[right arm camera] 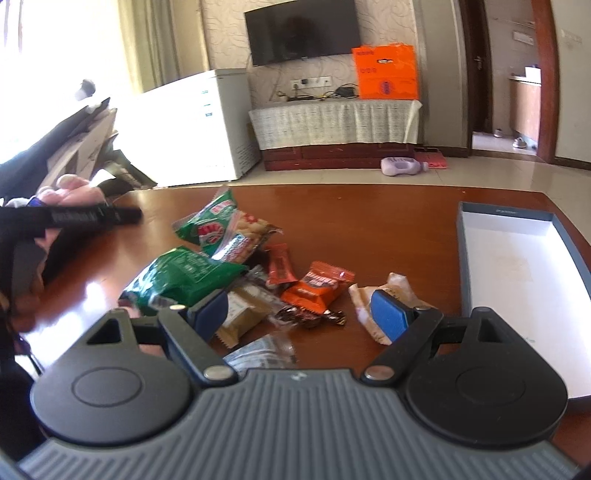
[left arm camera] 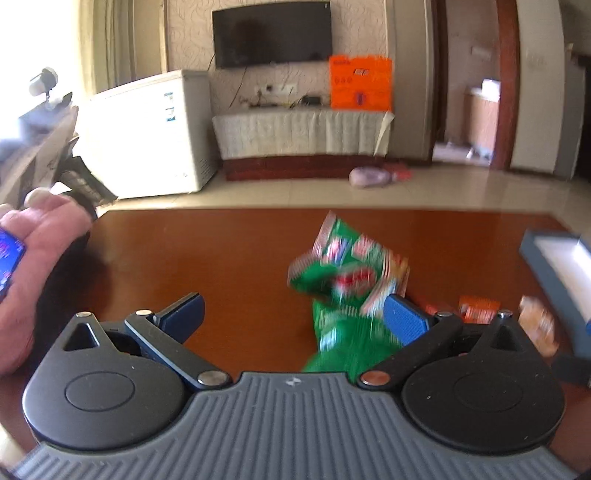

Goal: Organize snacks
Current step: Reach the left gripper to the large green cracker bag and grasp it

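Wooden table (right arm camera: 369,221): both grippers (left arm camera: 293,312) (right arm camera: 299,314) spread; only right view shows the whole tray (right arm camera: 517,266).

Wall-mounted television (right arm camera: 302,32), white chest freezer (right arm camera: 199,125), tiled floor (right arm camera: 480,173)

— Why is my left view smeary?
— The green snack bag (left arm camera: 347,280) is blurred there. Bright window light (right arm camera: 55,74) pours in at ten o'clock, shining white on my table (right arm camera: 96,291). Edges bend.
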Demonstrator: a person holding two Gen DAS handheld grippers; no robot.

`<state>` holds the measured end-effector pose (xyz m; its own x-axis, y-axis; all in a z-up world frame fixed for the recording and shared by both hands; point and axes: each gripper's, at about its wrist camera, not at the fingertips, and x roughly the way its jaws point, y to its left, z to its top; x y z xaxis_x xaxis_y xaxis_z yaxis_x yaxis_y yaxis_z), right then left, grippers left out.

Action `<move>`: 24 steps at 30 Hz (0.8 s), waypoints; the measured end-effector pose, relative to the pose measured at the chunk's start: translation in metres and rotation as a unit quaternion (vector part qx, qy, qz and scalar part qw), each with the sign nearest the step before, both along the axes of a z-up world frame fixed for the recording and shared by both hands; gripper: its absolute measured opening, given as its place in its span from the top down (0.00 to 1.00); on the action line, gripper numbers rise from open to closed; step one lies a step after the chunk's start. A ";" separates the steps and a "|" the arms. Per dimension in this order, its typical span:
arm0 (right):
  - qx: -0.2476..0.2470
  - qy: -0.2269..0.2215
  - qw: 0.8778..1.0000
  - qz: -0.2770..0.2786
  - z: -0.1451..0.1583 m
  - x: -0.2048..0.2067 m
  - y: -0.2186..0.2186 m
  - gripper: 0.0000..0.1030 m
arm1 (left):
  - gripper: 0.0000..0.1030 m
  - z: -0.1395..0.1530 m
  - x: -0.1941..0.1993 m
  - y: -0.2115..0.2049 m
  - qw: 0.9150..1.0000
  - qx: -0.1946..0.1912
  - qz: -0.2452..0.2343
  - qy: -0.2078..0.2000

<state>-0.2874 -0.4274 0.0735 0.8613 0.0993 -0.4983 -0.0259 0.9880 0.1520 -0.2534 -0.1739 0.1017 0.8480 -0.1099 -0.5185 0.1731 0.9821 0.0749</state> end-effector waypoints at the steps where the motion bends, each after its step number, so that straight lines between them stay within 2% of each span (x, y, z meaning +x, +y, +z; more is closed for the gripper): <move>1: -0.005 0.002 1.000 0.000 -0.001 -0.002 0.002 0.17 | 0.00 -0.004 -0.007 -0.002 1.000 0.003 0.004 0.001; 6: -0.035 0.005 0.999 0.011 -0.003 -0.013 0.008 0.17 | 0.00 0.004 -0.013 0.015 0.999 -0.027 0.022 0.000; 9: -0.035 0.010 0.999 0.022 -0.005 -0.018 0.010 0.17 | 0.00 0.004 -0.012 0.017 0.999 -0.034 0.031 0.010; 14: -0.070 0.009 0.997 0.043 -0.008 -0.026 0.023 0.17 | 0.00 0.006 -0.013 0.012 1.000 -0.004 0.013 0.005; 19: -0.089 0.027 0.994 0.056 -0.015 -0.023 0.034 0.17 | 0.00 0.000 -0.002 0.016 0.999 -0.022 0.013 0.024; 24: -0.100 0.041 0.992 0.070 -0.022 -0.015 0.046 0.17 | 0.00 -0.010 0.005 0.007 1.000 0.000 0.003 0.019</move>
<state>-0.3021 -0.3814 0.0511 0.8017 0.1071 -0.5880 -0.1602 0.9863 -0.0388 -0.2480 -0.1674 0.0915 0.8281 -0.1047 -0.5507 0.1699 0.9831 0.0686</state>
